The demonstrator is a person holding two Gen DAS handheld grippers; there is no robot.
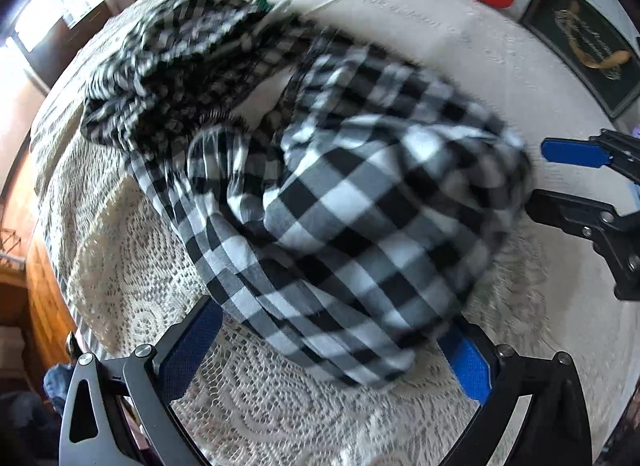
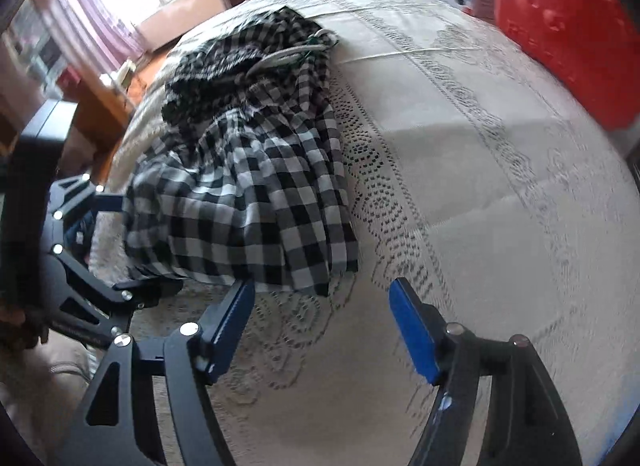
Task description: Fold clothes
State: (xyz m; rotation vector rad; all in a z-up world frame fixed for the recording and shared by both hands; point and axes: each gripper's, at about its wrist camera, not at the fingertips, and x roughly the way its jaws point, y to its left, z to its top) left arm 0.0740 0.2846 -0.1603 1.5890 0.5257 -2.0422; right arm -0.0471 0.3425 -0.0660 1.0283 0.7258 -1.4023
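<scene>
The left gripper stands wide, its two blue pads far apart at either side of the view, and the big-checked black and white shirt spills down into the gap between them; the cloth overlaps both pads from ahead, yet whether either pad truly presses it cannot be told (the fabric is smeared by blur); nothing is pinched, for the fingers are well apart. Ahead of this gripper and to its left, past the shirt, lies a second heap of finer-checked dark cloth, touching the shirt along a crumpled seam. All of it rests on a cream lace cover spread over the bed, bare lace showing just beneath the gripper. To this gripper's right, near the shirt's outer edge, the right gripper comes in from the side, one blue pad showing and the other finger dark below it. In its own view the right gripper also gapes wide, holding nothing; only lace lies between its fingers; the shirt sits just ahead and to the left, its hem close beside the left pad but apart from it. The left gripper appears at the far left there, against the shirt's side. A red object stands far ahead to the right, at the cover's far edge.
</scene>
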